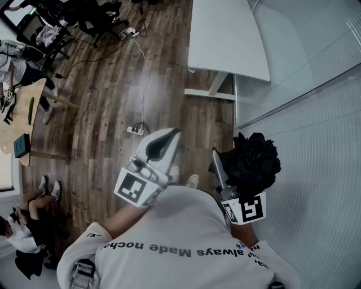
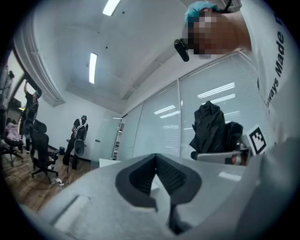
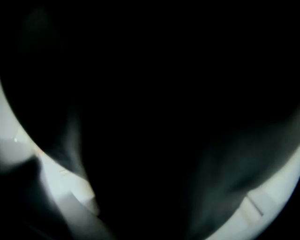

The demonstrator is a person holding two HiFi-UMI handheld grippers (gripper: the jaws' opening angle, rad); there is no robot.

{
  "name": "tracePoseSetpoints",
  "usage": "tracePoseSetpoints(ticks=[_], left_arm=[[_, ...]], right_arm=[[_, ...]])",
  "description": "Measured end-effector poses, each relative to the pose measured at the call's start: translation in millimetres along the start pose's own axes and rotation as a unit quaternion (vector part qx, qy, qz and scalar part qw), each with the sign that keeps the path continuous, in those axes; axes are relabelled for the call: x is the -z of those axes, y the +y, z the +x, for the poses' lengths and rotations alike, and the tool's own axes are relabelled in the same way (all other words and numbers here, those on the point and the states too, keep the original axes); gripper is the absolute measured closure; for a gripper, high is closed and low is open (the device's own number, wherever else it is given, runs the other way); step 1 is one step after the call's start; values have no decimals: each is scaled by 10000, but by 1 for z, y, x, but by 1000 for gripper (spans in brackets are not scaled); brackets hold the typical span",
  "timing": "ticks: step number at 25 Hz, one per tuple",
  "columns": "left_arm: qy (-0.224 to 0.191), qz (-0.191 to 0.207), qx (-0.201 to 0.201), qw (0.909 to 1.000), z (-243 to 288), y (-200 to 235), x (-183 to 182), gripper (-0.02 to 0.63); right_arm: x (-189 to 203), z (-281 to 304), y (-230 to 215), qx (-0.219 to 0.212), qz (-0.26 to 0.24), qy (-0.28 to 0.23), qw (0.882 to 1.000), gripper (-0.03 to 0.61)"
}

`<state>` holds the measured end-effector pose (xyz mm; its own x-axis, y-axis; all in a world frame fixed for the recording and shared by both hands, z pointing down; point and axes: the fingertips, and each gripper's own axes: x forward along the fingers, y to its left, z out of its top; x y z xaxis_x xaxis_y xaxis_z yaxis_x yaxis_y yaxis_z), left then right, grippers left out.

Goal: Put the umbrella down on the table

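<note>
A folded black umbrella [image 1: 255,158] bulges out of my right gripper [image 1: 225,162], which is shut on it at chest height beside the glass wall. In the right gripper view its dark fabric [image 3: 154,103] fills nearly the whole picture, and only the pale fingers [image 3: 65,185] show at the lower corners. The left gripper view also catches the umbrella [image 2: 213,126] off to the right. My left gripper [image 1: 171,135] points forward over the wooden floor, shut and holding nothing, its dark pads [image 2: 155,161] meeting at the tips. The white table [image 1: 225,34] stands ahead, apart from both grippers.
A power strip [image 1: 135,131] and its cable lie on the floor ahead of me. Office chairs [image 1: 84,17] crowd the far left. At the left edge there is a wooden table [image 1: 25,113], and a seated person [image 1: 22,226] is below it. Frosted glass panels [image 1: 316,113] run along the right.
</note>
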<state>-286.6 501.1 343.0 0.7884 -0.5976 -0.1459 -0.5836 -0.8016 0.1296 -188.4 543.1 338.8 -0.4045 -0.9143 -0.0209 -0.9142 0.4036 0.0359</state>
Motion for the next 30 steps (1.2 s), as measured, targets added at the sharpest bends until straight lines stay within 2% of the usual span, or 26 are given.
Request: tracePoseSetpoints(ticks=[6,11,17,23,30], left_arm=[[1,-28,47,10000,-2,17,2,609],[-15,-36,84,10000,-24,40,-5,611],[-55,-91,73,9999,-19,55,-5,611],[16,-106,82,9999,9,67,5,611],[-6,-89,44,10000,94,87,8,611]], right_arm=[[7,16,4,45,72,3,10000,344],[5,32,31,-7,294,-93,9995,341],[8,50,28,39,149,17,9999,341],[17,67,3,68,199,27,9998,341],[14,101,-74,55,187,-62,9998,341]])
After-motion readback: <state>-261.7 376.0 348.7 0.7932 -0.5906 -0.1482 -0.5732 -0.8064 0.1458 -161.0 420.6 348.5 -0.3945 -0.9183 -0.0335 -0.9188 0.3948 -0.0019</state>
